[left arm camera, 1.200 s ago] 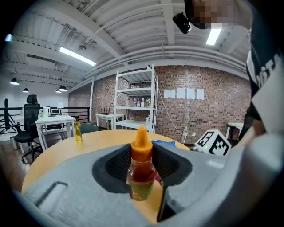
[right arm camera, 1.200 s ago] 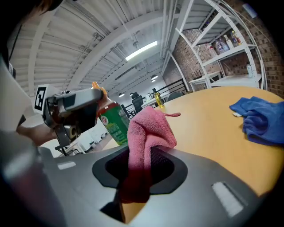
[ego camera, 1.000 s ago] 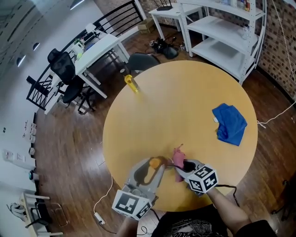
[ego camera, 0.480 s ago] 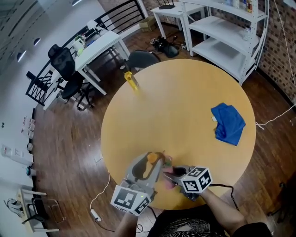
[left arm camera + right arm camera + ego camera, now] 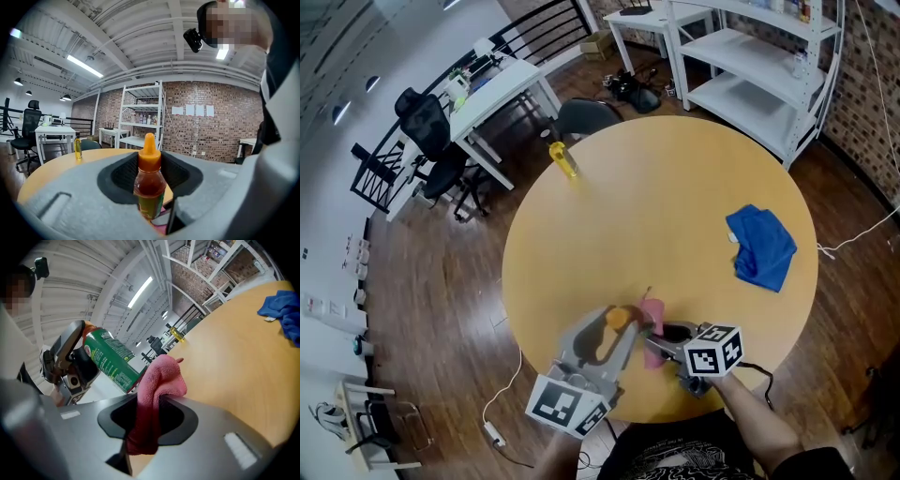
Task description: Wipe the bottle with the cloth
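**Both claws loaded, cloth at the bottle**

- Left claw [image 5: 617, 328]: closed on the bottle [image 5: 149, 180], jaws wide around its body. Orange cap, dark amber contents, green label. The cap points away from the claw.
- Right claw [image 5: 656, 339]: clamped on a pink cloth [image 5: 157, 380]. The cloth is bunched between the jaws and a fold sticks out past the tips.
- The two claws meet over the near edge of the round table [image 5: 675, 187]. The cloth fold sits right at the labelled lower end of the bottle. It looks like contact, but I can't confirm it.
- In the right gripper view the bottle is tilted.
- Elsewhere on the table: a blue cloth [image 5: 761, 246] crumpled at the right side and a small yellow bottle [image 5: 562, 157] upright at the far-left edge. Both are well apart from the claws.
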A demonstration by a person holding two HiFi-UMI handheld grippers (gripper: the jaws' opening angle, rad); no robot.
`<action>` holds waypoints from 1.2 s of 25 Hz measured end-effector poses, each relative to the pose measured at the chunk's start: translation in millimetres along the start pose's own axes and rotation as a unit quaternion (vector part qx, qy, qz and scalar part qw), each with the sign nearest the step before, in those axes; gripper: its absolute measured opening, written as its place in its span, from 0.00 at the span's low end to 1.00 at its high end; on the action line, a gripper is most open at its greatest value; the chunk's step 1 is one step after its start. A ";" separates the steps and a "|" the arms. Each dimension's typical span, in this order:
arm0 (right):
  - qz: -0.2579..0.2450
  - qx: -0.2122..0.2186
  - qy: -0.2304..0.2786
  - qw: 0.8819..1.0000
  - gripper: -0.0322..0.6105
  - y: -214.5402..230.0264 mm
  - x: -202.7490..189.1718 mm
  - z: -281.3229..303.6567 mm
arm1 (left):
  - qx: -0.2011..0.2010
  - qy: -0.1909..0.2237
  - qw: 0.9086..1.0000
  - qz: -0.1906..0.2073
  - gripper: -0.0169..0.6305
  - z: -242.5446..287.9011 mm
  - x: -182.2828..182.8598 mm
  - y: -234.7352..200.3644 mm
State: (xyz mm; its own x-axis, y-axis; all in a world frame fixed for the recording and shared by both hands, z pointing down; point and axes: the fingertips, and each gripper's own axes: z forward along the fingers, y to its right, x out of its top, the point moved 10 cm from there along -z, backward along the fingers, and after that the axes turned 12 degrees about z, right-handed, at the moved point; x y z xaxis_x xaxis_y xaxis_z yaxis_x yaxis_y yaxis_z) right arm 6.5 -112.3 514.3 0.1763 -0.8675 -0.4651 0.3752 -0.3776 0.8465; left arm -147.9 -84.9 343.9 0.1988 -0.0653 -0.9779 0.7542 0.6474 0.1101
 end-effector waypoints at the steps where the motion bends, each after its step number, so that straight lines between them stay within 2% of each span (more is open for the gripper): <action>1: -0.003 0.006 -0.009 1.000 0.22 -1.6 -0.5 3.8 | 0.000 0.000 1.000 0.001 0.26 1.3 0.2 0.8; 5: -0.008 0.027 -0.036 0.999 0.22 -11.9 -11.0 18.0 | 0.002 0.002 1.000 0.003 0.26 6.2 -0.2 -0.1; 7: -0.006 0.025 -0.042 0.999 0.22 -13.3 -17.4 19.4 | 0.007 0.002 1.000 0.006 0.26 7.4 -1.5 -0.7; 9: -0.010 0.002 -0.037 0.999 0.22 -8.5 -22.2 13.5 | 0.014 0.001 1.000 0.008 0.26 7.4 -6.2 -1.6; 12: -0.024 -0.048 -0.003 0.999 0.22 4.1 -23.5 -5.8 | 0.031 -0.002 1.000 0.005 0.26 6.5 -22.0 -5.9; 15: -0.033 -0.080 0.025 0.996 0.22 10.1 -18.7 -25.2 | 0.046 -0.020 0.999 0.001 0.26 8.7 -43.8 -8.6; 22: -0.079 -0.094 0.042 0.992 0.21 -3.9 -8.0 -46.7 | 0.053 -0.063 0.997 -0.006 0.26 20.4 -94.1 0.1; 30: -0.127 -0.115 0.040 0.984 0.22 -16.6 -3.3 -50.8 | 0.056 -0.079 0.995 0.005 0.26 26.3 -115.0 7.6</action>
State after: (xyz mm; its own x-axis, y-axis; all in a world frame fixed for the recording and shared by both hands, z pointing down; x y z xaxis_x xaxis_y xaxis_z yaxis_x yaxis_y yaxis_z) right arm 46.0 -86.7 488.6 0.1176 -0.7221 -0.6817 0.6118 -0.4880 0.6225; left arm -148.6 -92.4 461.8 0.2960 -0.1845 -0.9372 0.8146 0.5612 0.1468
